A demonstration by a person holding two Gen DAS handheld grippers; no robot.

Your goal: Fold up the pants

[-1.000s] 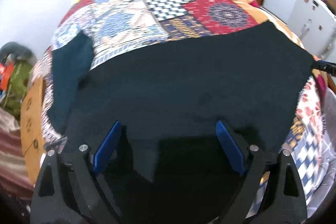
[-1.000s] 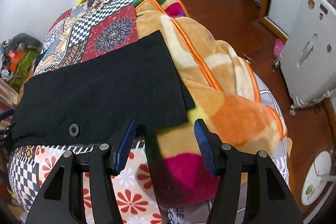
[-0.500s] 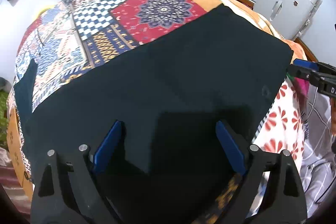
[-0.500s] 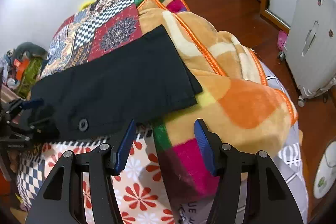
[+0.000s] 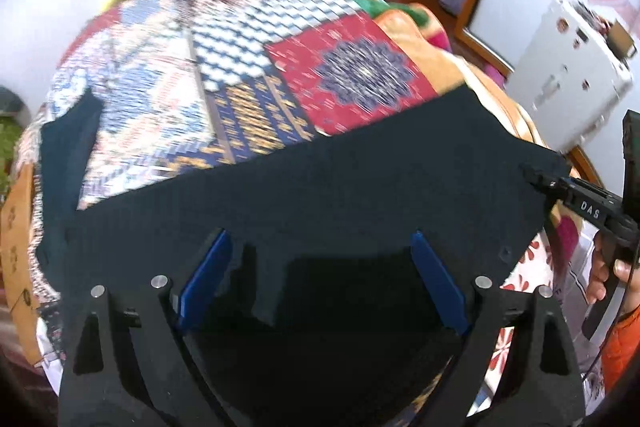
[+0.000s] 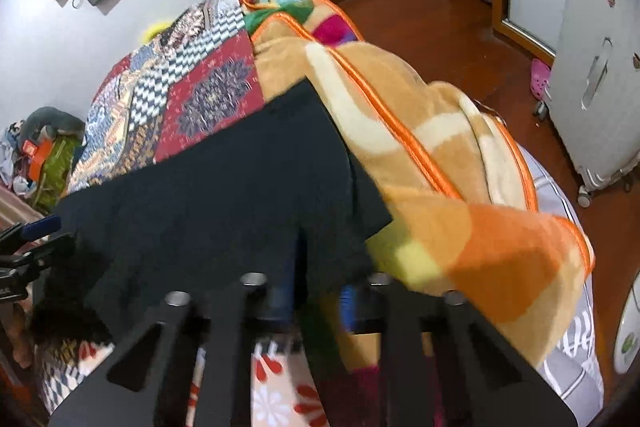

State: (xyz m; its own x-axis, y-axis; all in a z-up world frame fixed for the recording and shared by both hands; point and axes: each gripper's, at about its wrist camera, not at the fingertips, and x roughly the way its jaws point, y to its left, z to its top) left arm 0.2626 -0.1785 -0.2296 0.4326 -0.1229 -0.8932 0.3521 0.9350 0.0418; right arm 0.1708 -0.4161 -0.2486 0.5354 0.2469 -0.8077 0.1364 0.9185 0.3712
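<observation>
Black pants (image 5: 320,195) spread flat on patchwork bed (image 5: 224,75). Left gripper (image 5: 320,279) spread wide above pants. Right gripper (image 6: 298,291) just closed, pinching pants edge beside orange blanket (image 6: 440,163).

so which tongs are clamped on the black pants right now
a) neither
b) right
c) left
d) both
b: the right tongs have just been closing and now pinch the near edge of the black pants, while the left tongs stand wide open above the cloth, their blue pads well apart.
</observation>
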